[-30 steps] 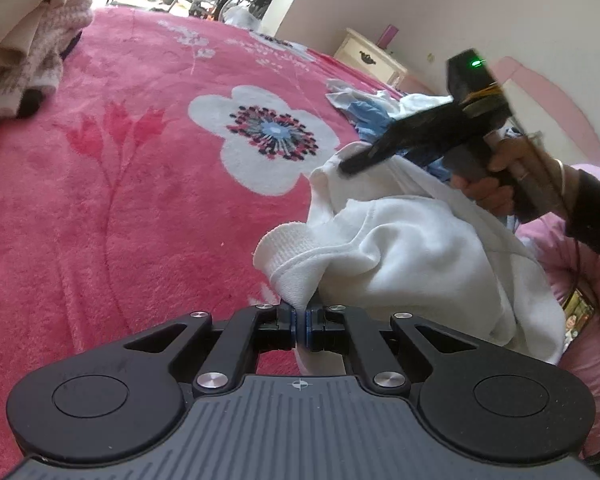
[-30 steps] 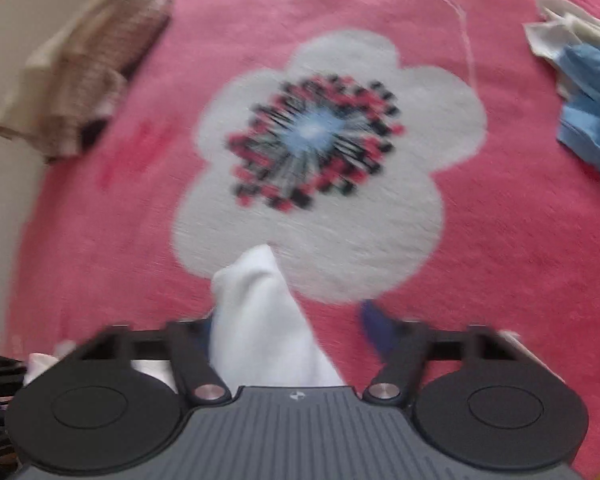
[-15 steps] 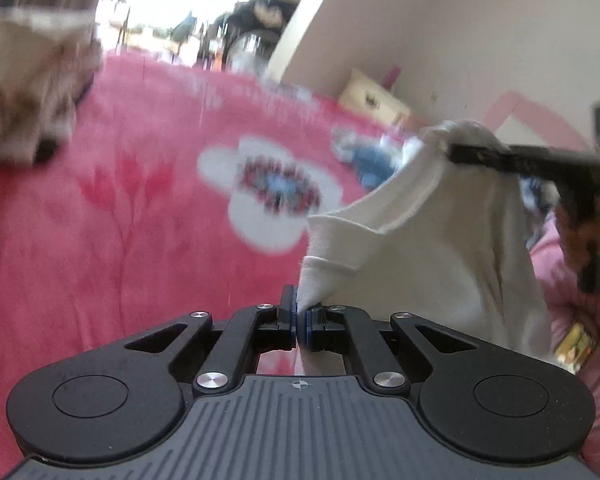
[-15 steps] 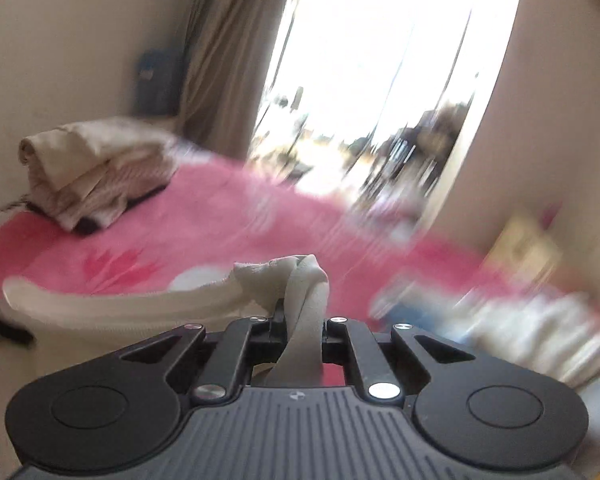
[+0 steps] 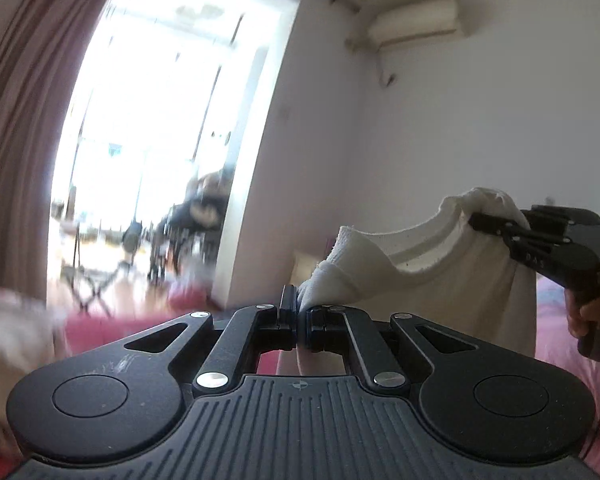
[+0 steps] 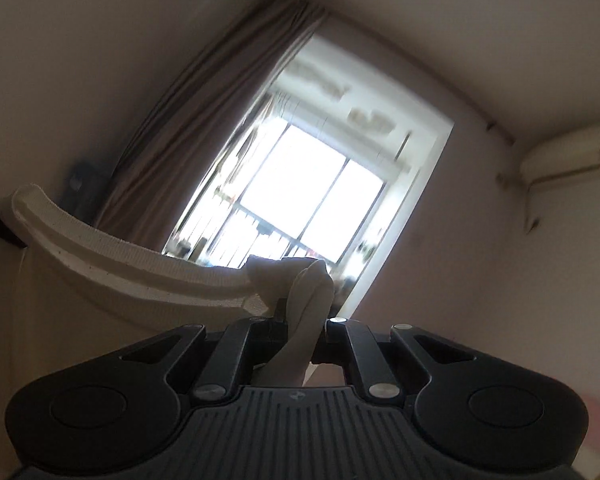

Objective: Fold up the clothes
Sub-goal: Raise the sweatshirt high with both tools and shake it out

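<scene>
A white garment (image 5: 452, 276) hangs in the air between my two grippers, its ribbed collar edge stretched between them. My left gripper (image 5: 299, 312) is shut on one end of that edge. In the left wrist view my right gripper (image 5: 480, 218) holds the other end at the right, held by a hand. In the right wrist view the right gripper (image 6: 305, 320) is shut on a bunched fold of the white garment (image 6: 140, 264), whose collar band runs off to the left. The garment's lower part is hidden below the frames.
The pink bed cover (image 5: 112, 328) shows low at the left, with a blurred pale pile of clothes (image 5: 8, 340) on it. A bright balcony door (image 5: 152, 120), a curtain (image 5: 16, 120) and a wall air conditioner (image 5: 416, 24) lie beyond.
Both grippers have lifted the white garment up off the bed and tilted upward. The views now point at the wall, window and ceiling instead of the bed cover.
</scene>
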Demonstrator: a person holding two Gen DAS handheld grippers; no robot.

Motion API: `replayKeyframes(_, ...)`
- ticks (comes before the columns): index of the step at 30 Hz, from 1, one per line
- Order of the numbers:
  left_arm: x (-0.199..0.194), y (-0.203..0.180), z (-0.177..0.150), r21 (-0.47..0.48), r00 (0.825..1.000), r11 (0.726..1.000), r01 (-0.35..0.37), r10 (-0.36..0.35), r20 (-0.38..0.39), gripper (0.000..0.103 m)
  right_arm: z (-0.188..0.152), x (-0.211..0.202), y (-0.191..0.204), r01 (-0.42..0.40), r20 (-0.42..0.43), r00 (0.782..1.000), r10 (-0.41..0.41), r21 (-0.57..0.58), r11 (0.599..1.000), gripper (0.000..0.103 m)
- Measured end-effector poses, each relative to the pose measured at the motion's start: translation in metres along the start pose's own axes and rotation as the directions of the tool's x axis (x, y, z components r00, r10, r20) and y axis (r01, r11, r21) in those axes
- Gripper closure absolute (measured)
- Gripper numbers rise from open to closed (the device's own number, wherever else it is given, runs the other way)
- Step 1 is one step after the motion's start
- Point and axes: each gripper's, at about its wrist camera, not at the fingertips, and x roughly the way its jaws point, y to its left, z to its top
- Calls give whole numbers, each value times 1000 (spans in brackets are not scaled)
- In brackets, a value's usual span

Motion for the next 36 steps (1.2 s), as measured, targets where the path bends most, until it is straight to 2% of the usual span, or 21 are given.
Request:
replayKeyframes(5,-12,-20,36,70,997,997,-21,16,79,101,31,-4,-16,25,81,996,-28,32,999,94)
replayKeyframes(8,-22,-26,54,80,992,996,-33,23,125,101,46,-7,-25,31,131,991,-38,58,998,94)
replayKeyframes(15,-51,-40,84,139,972,988,-63,30,231,101,79,-28,-50,26,237,970,-55,125,992,94)
replayKeyframes(23,-80,-56,121,179,934,981,-77,9,356,101,113,-59,-75,-3,358,932,-62,178,984,94)
replayKeyframes(29,-98,-67,148,164,902,986,-26,-47,429,101,127,-75,-95,-41,422,904,-69,244,969,94)
replayKeyframes(32,-101,-70,146,165,895,986,-13,-62,441,101,119,-69,-97,-49,410,910,-63,259,965,94)
replayKeyframes(36,-82,-61,125,137,919,991,6,-59,390,101,89,-41,-82,-74,332,943,-20,269,960,94)
